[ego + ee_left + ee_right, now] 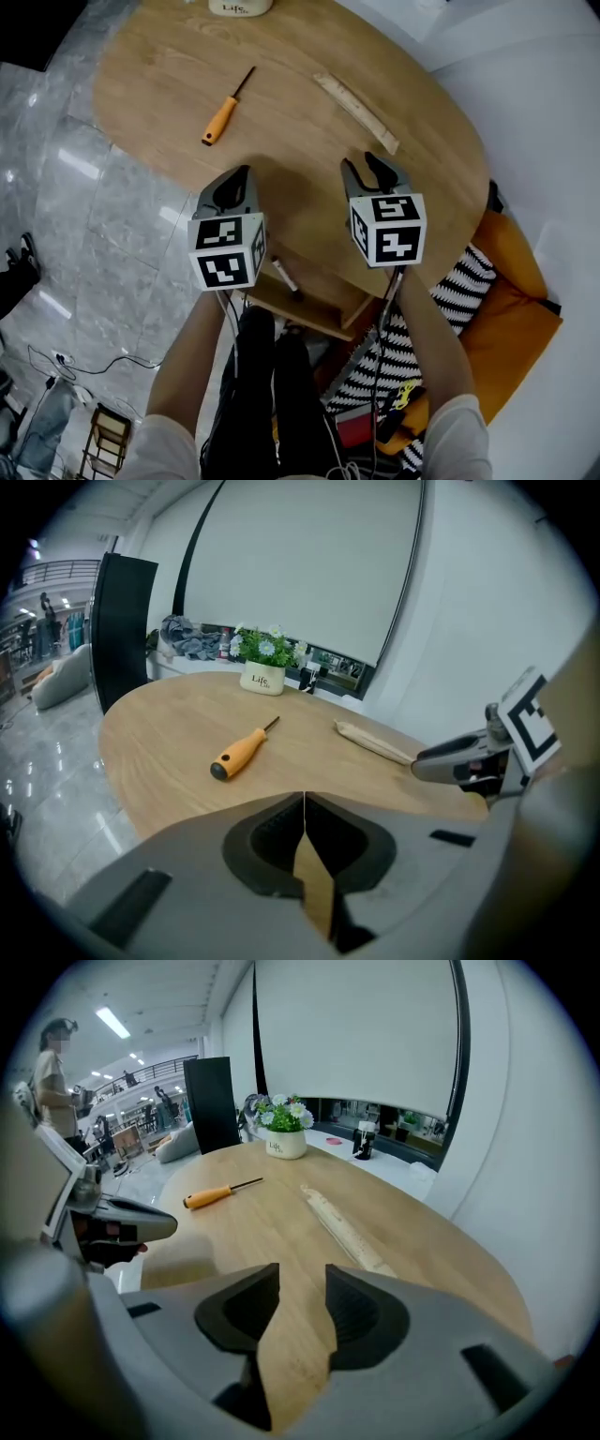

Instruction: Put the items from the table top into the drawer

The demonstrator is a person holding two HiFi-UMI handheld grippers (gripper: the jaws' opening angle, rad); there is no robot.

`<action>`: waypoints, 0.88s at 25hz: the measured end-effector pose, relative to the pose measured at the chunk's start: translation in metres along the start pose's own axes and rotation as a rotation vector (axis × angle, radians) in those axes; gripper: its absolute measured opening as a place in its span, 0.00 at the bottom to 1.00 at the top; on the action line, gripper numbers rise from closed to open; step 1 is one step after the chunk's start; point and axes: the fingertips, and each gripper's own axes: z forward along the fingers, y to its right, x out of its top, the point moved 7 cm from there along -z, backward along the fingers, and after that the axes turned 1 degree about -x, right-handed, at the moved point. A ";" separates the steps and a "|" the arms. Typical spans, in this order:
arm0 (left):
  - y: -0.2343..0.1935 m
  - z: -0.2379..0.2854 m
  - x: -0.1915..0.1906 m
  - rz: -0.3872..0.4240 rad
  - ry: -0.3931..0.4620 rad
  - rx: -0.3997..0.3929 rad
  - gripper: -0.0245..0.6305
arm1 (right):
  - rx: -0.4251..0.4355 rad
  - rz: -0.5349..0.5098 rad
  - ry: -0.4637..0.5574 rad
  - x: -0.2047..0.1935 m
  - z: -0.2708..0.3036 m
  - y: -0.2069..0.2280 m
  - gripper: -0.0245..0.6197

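spanning the view, the oval wooden table (300,122) had an open drawer (302,317) under its near edge. above that edge the left gripper (242,172) had its jaws pressed together, empty, while the right gripper (361,163) stood with its jaws apart, holding nothing. a wooden ruler (356,113) and an orange screwdriver (225,111) lay farther out on the tabletop, well apart; a dark pen (286,278) lay in the drawer.
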 end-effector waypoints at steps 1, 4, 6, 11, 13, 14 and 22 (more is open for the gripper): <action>0.000 0.005 0.005 0.003 0.003 -0.003 0.05 | -0.009 -0.016 0.004 0.005 0.003 0.003 0.27; -0.001 0.016 0.015 0.019 0.005 -0.011 0.05 | -0.038 -0.048 0.016 0.017 0.013 0.013 0.27; -0.001 0.022 0.020 0.028 0.005 -0.016 0.05 | -0.048 -0.061 0.023 0.024 0.019 0.020 0.27; 0.000 0.033 0.029 0.058 0.007 -0.037 0.05 | -0.063 -0.146 0.021 0.043 0.041 0.037 0.29; -0.001 0.036 0.032 0.059 0.006 -0.039 0.05 | -0.056 -0.157 0.011 0.050 0.049 0.041 0.30; -0.002 0.037 0.034 0.056 0.007 -0.040 0.05 | -0.049 -0.160 0.004 0.052 0.053 0.043 0.30; -0.010 0.040 0.037 0.025 0.013 -0.043 0.05 | -0.007 -0.233 -0.086 0.053 0.081 0.044 0.32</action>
